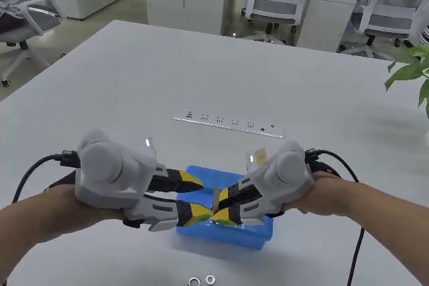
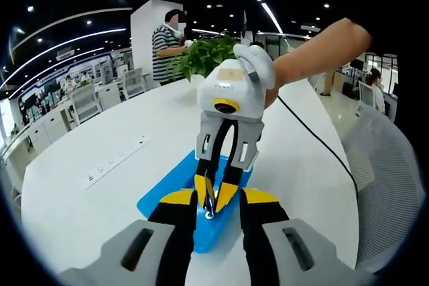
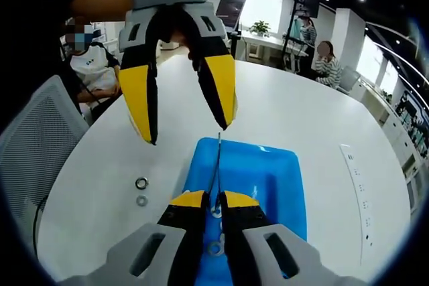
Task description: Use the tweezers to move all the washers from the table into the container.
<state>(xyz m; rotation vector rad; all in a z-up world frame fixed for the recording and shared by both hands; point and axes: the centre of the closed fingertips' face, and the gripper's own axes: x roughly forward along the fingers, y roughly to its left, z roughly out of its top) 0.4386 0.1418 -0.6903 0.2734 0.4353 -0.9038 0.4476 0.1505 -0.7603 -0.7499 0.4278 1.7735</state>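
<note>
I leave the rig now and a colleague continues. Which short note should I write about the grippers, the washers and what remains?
Left gripper: open, holding nothing, above the blue container.
Right gripper: shut on the tweezers, which point out over the container.
Two washers lie on the table beside the container.
Done: hard to tell, because the jaws hide part of the container's floor.
Left: pick up both washers with the tweezers and drop them in.
</note>
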